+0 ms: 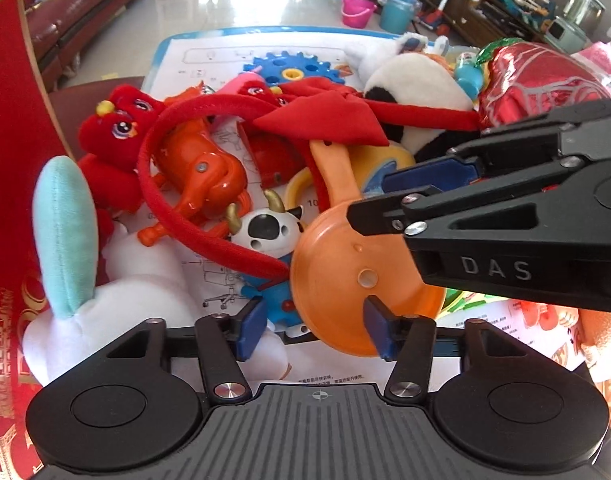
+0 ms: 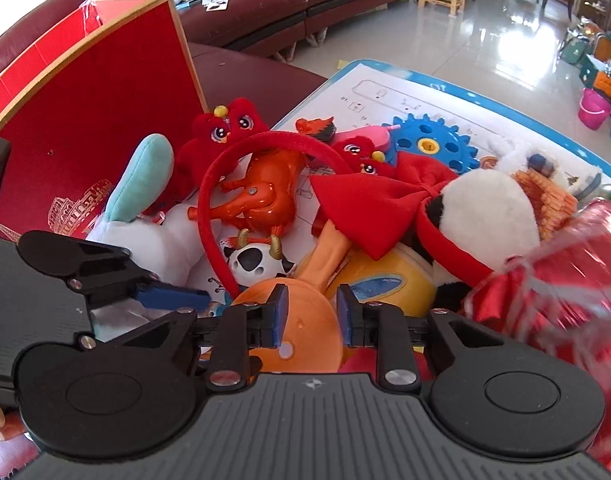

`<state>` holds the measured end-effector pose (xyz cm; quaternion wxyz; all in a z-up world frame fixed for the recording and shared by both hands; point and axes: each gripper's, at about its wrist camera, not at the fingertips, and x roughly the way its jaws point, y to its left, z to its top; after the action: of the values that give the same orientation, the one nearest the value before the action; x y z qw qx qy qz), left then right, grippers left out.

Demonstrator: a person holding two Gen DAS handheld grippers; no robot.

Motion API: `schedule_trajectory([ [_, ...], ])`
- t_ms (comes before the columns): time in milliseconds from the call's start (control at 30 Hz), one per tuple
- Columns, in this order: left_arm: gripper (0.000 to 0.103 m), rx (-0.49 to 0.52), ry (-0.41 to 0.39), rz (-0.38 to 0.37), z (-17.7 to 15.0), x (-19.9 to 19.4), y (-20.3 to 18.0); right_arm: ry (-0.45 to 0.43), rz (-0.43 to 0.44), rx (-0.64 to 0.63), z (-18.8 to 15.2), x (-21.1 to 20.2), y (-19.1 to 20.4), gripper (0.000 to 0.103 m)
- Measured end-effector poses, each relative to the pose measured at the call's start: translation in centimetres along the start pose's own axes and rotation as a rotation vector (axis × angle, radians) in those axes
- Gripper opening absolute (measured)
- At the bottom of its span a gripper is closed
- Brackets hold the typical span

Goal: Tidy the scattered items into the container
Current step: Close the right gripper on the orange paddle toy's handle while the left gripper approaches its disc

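Two handheld grippers point steeply down into a heap of toys on a paper-covered table.

Nearest, the left gripper [image 1: 313, 330] has its blue pads spread. The left pad stands over a white plush rabbit [image 1: 145, 292]; the right pad lies against the face of an orange plastic paddle [image 1: 345, 276]. A small cow figurine [image 1: 267, 236] in blue clothes stands between the pads, just beyond them. Neither pad presses on it, so this gripper holds nothing.

The right gripper [image 2: 311, 316] comes in from the right, level with the paddle. Its pads are narrowly parted and hover over the paddle's round disc [image 2: 305, 320]. They squeeze nothing. In the left wrist view its black fingertips [image 1: 381, 216] overlap the disc's upper rim; whether they touch it I cannot tell.

The paddle's handle runs away from both grippers, under a red headband [image 1: 173, 184] with a large red bow [image 1: 325, 120]. A yellow cup [image 2: 389, 280] lies just right of the handle.

Behind the cow lies a glossy orange toy animal [image 1: 201, 168]. Farther left sits a red plush bird [image 1: 117, 120]. To the right are a black and white plush panda [image 1: 413, 84] and a shiny red foil bundle [image 1: 545, 76]. A blue gear [image 1: 293, 70] lies at the far side.

The container, a red box [image 2: 97, 120] with gold trim, stands open at the table's left edge, beside the rabbit.
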<state>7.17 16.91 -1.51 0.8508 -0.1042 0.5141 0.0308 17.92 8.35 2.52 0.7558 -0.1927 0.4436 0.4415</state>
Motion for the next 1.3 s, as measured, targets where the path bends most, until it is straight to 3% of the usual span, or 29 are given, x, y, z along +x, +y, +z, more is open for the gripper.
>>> schedule_trajectory([
  [133,0.065,0.022,0.004,-0.005,-0.2,0.4,-0.2,0.028,-0.007,0.016,-0.1,0.7,-0.3,0.029],
  [300,0.065,0.026,-0.009,-0.014,-0.4,0.7,-0.3,0.015,0.042,0.149,1.1,0.9,-1.5,0.029],
  [533,0.063,0.021,-0.013,-0.029,-0.5,0.8,0.0,0.048,0.076,0.243,2.1,3.3,-2.2,0.032],
  [700,0.064,0.023,-0.013,-0.026,-0.7,1.0,0.0,0.048,0.070,0.246,1.4,3.8,-2.0,0.021],
  [967,0.070,0.019,0.020,-0.013,-0.4,1.3,-1.0,0.009,0.130,0.426,1.1,2.7,-4.7,0.017],
  [1033,0.067,0.005,0.035,-0.018,-0.3,1.2,-1.3,0.007,0.140,0.449,0.9,2.8,-5.0,0.017],
  [1133,0.051,-0.081,0.085,-0.105,-0.1,1.1,-1.2,-0.002,0.143,0.468,0.8,2.8,-5.2,0.017],
  [1300,0.054,-0.198,0.125,-0.173,-0.2,0.8,-0.6,-0.013,0.161,0.494,0.5,2.9,-5.7,0.017],
])
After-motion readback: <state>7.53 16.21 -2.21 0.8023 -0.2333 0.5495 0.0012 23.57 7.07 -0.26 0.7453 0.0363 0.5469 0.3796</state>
